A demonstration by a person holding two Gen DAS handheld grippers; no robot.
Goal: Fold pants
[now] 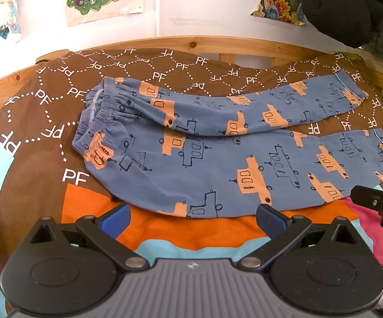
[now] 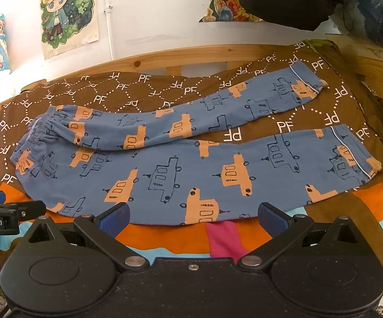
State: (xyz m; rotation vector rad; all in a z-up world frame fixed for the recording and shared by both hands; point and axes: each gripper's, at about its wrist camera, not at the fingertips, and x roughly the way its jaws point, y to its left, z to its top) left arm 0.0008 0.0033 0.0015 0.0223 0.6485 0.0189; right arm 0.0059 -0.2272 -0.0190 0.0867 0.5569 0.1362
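Observation:
Blue pants (image 1: pixel 218 159) with orange and outlined boat prints lie spread flat on the bed, waistband at the left, both legs running right and splayed apart. They also show in the right wrist view (image 2: pixel 191 169). My left gripper (image 1: pixel 191 218) is open and empty, just short of the near edge of the pants by the seat. My right gripper (image 2: pixel 192 218) is open and empty, at the near edge of the near leg. The right gripper's side shows at the right of the left wrist view (image 1: pixel 377 201); the left gripper's side shows at the left of the right wrist view (image 2: pixel 3 214).
A brown bedspread (image 1: pixel 45 122) with white PF lettering and orange, light blue and pink patches covers the bed. A wooden bed rail (image 1: pixel 218 43) runs along the back by a white wall with posters. A black garment (image 1: pixel 337 2) hangs at the upper right.

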